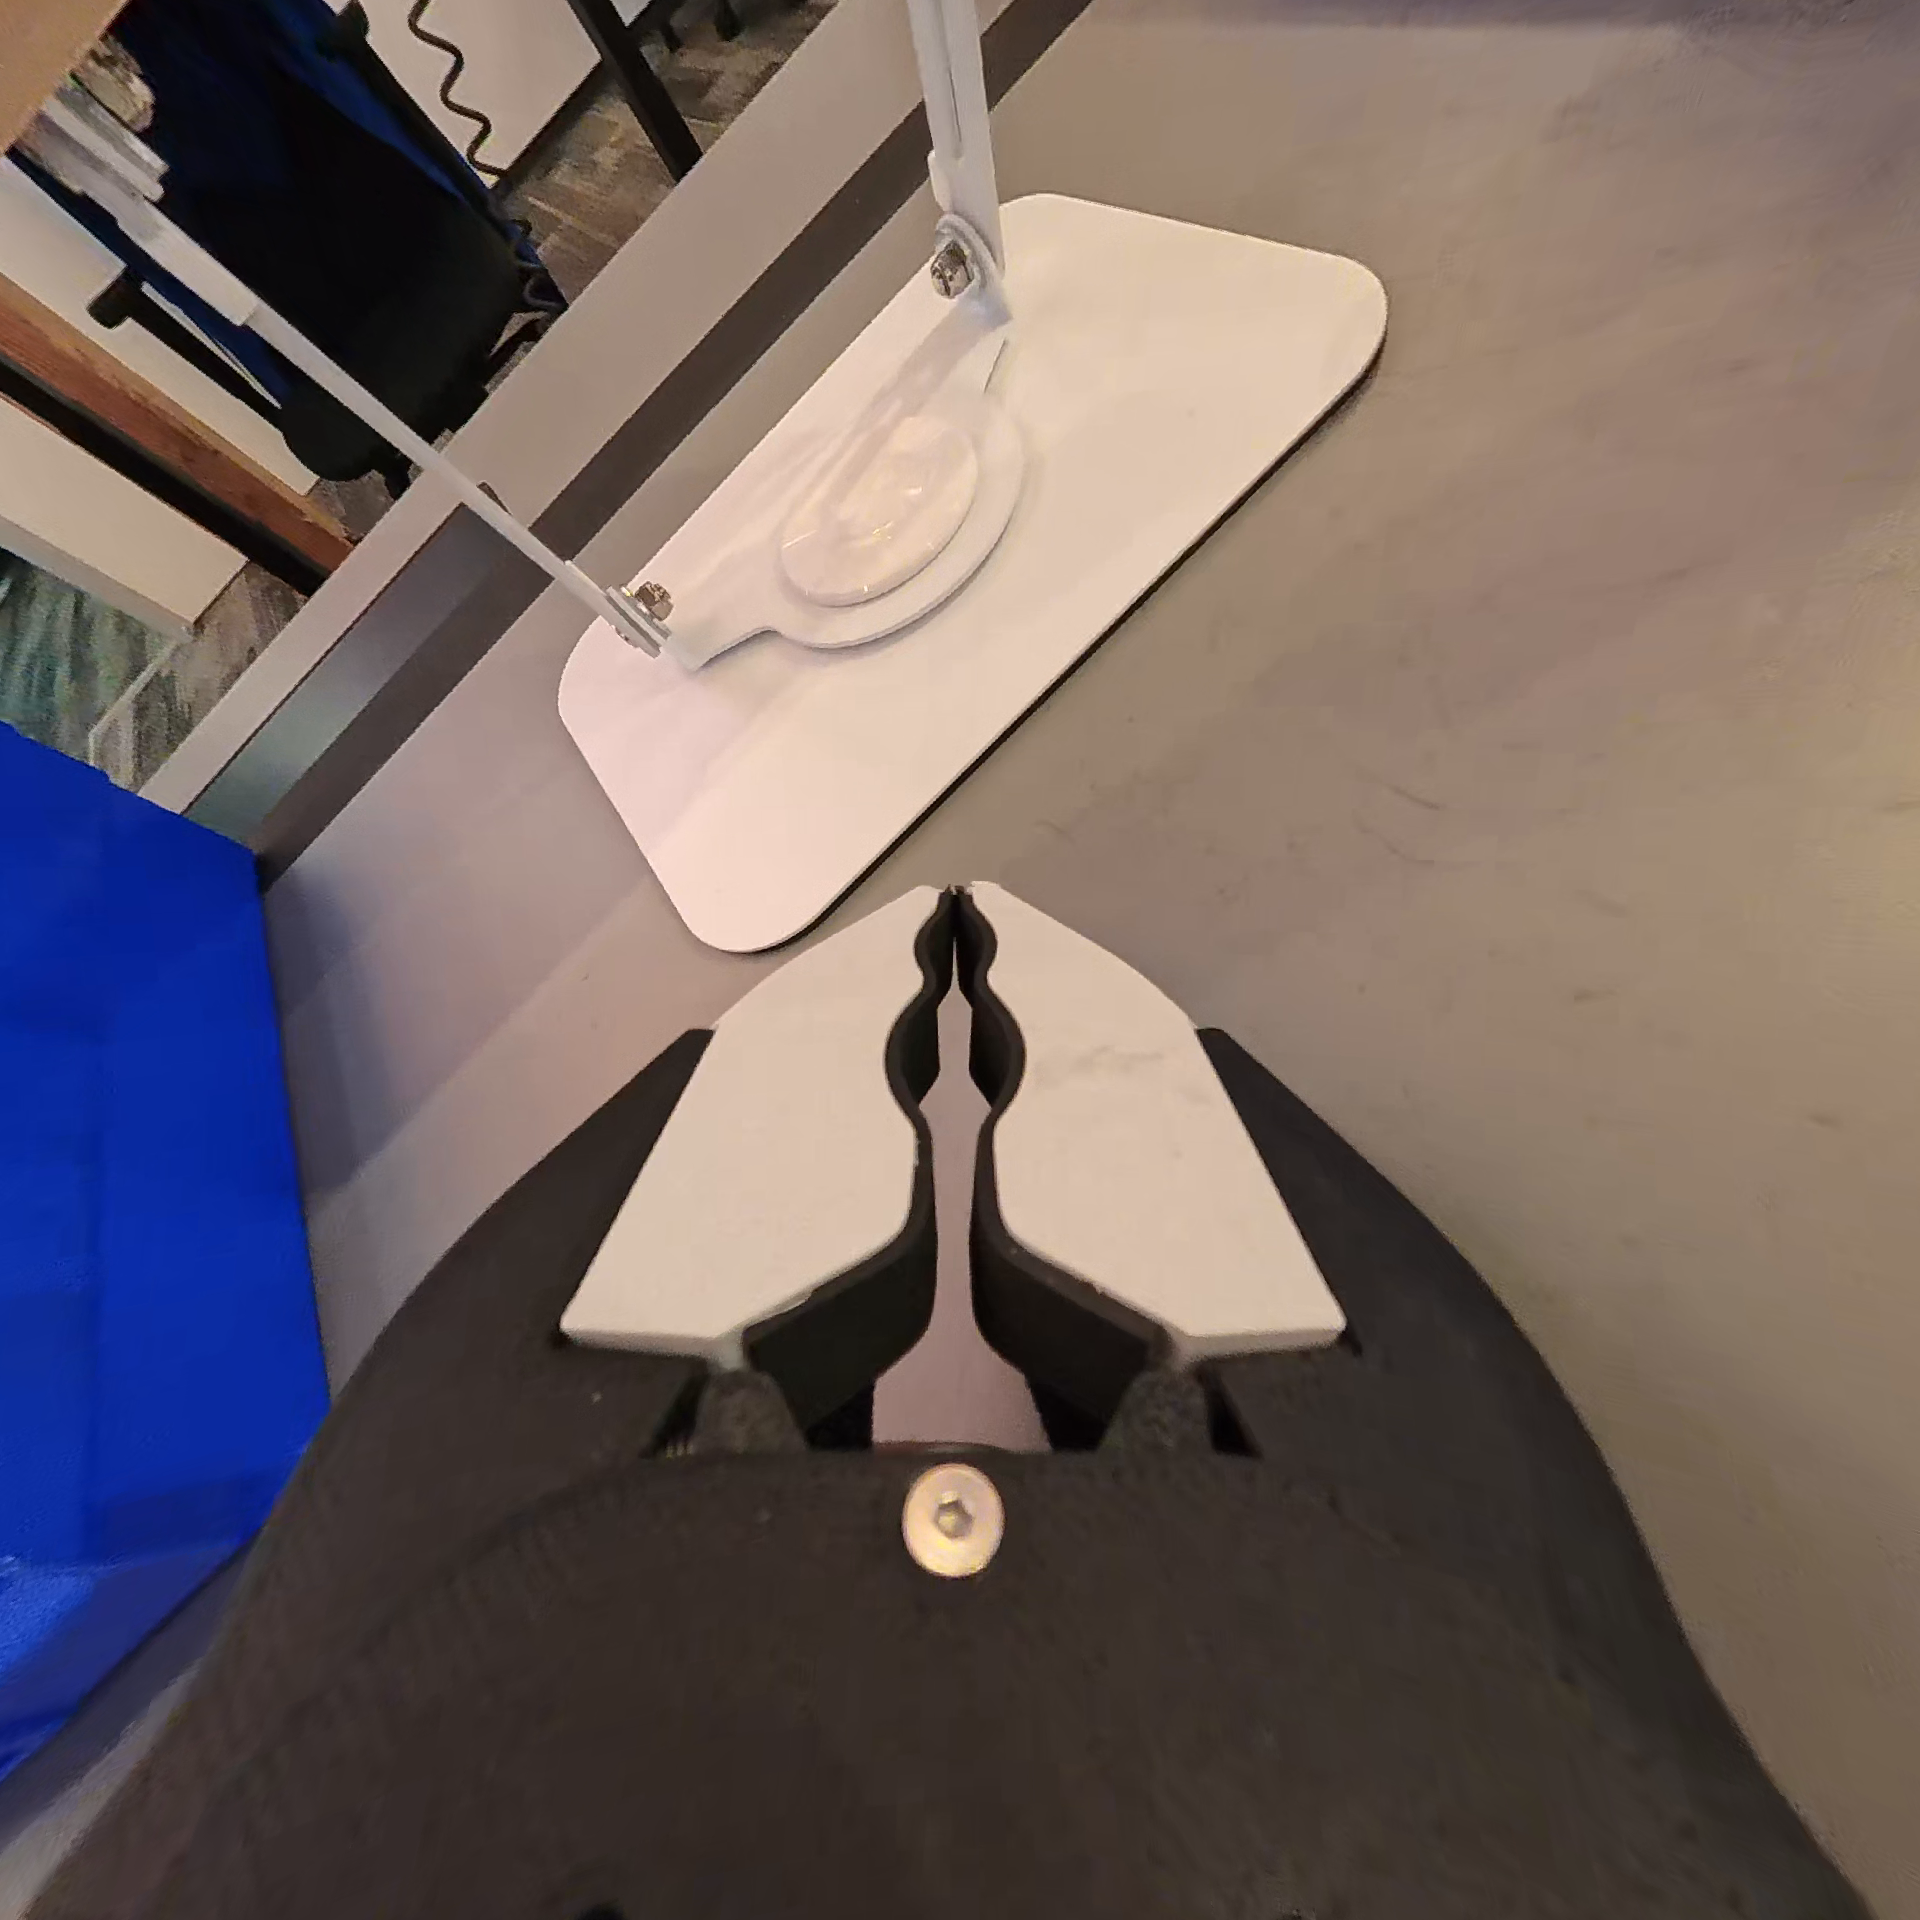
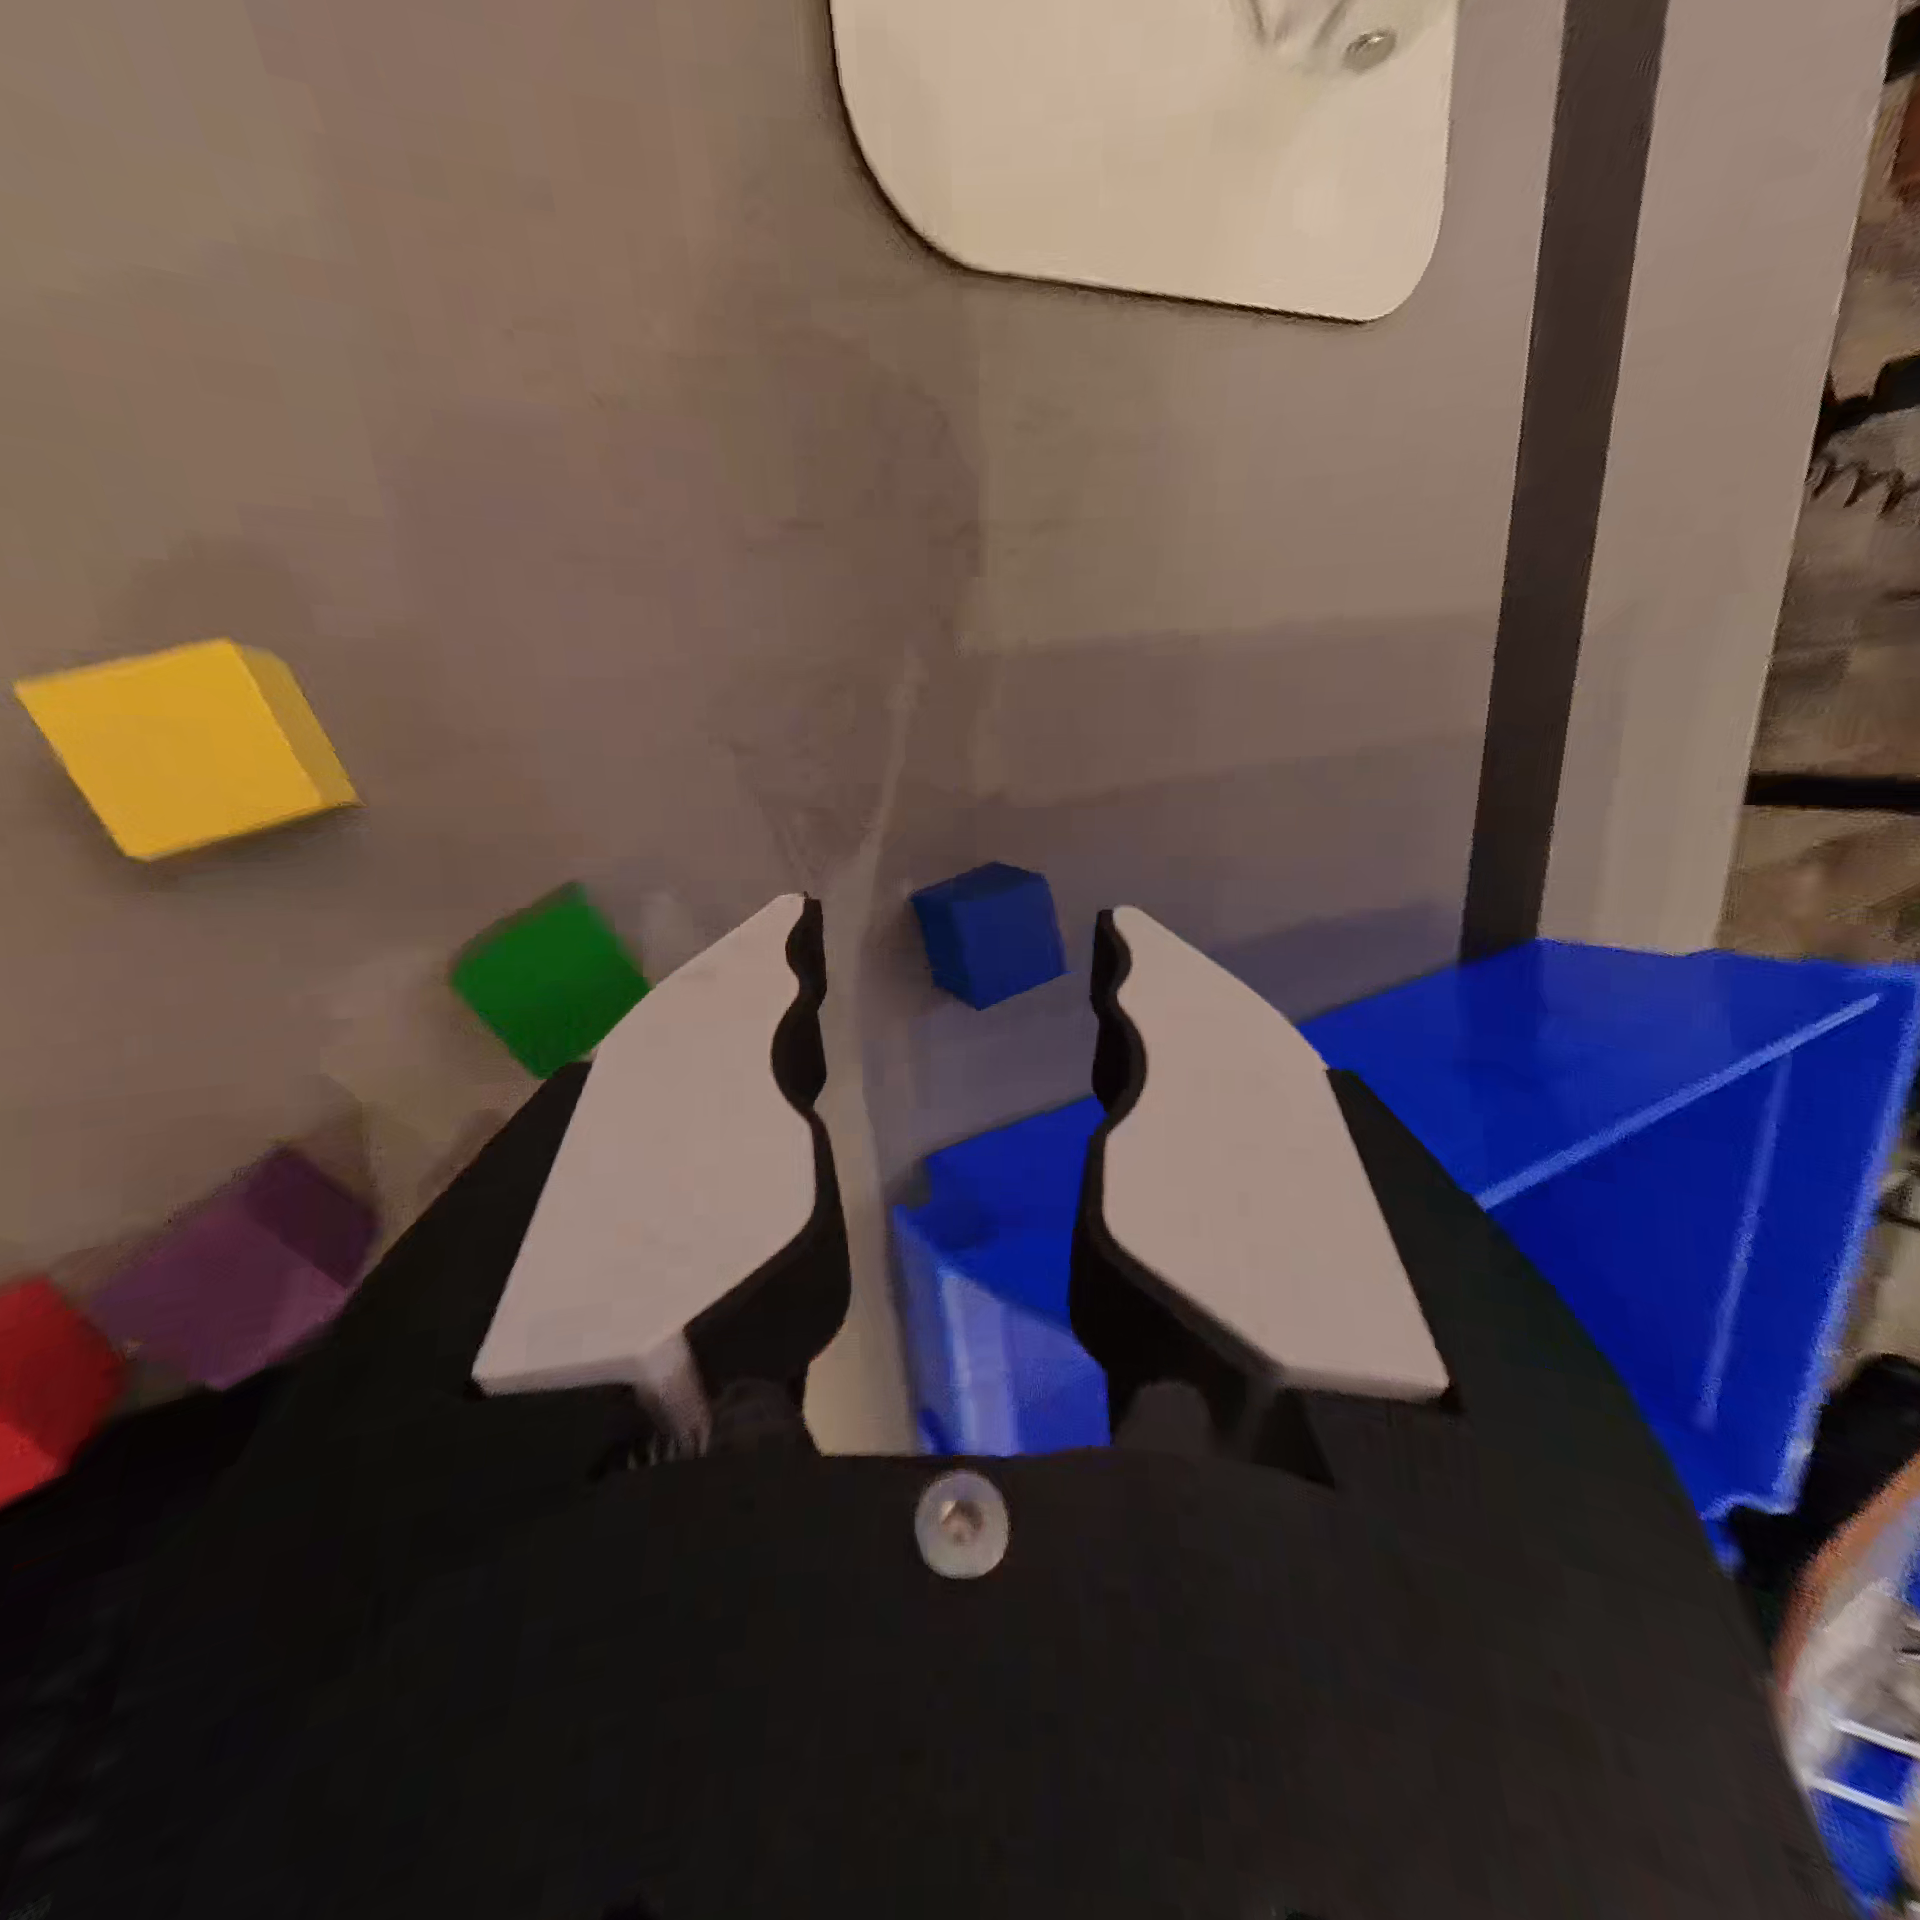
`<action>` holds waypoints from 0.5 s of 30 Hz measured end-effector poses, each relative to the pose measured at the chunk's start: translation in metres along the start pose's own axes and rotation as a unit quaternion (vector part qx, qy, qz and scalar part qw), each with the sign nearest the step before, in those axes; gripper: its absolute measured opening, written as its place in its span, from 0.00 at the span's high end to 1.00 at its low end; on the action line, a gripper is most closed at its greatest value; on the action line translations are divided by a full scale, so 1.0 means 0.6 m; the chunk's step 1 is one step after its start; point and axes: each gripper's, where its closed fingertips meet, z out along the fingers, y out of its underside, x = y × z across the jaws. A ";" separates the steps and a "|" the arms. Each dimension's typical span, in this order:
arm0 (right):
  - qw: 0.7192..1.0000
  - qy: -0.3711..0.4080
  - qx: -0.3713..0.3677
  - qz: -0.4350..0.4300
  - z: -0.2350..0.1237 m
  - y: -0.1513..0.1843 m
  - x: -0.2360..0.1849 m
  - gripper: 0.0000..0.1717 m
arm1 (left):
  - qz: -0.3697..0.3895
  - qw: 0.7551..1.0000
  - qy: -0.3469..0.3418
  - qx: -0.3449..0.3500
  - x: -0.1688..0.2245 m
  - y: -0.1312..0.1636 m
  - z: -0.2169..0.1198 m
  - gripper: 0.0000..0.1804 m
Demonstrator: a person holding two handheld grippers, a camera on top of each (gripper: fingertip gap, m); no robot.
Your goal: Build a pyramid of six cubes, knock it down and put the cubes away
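Between the parted fingers of the right hand-held gripper (image 2: 958,914), untouched on the table (image 2: 623,468): blue cube (image 2: 987,935), likely light, rigid, best pinched across opposite flat faces; left hand-held gripper (image 1: 958,891) closed, empty.

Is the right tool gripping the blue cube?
No: the right tool is open, and the blue cube lies on the grey table beyond its fingertips, untouched.

Tabletop (image 1: 1558,623): matt grey, faintly mottled and scuffed. Stand base (image 1: 935,675) near its far edge: smooth white, slight sheen, with metal screws. Bin (image 2: 1610,1143) at the right edge: glossy blue plastic. Cubes: yellow (image 2: 177,748), green (image 2: 545,982), blue (image 2: 987,935), matt. Gripper (image 1: 954,894) body: rough black plastic; fingers (image 1: 810,1122) smooth white.
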 end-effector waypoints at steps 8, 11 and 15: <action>0.986 -0.074 -0.108 -0.104 0.042 0.032 0.021 0.70 | 0.008 1.000 0.002 -0.003 0.003 0.001 0.001 1.00; 0.980 -0.098 -0.135 -0.112 0.050 0.038 0.015 0.74 | 0.010 1.000 0.003 -0.004 0.005 0.001 0.001 1.00; 0.965 -0.117 -0.195 -0.128 0.058 0.054 0.007 0.78 | 0.019 1.000 0.004 -0.008 0.008 0.003 0.003 1.00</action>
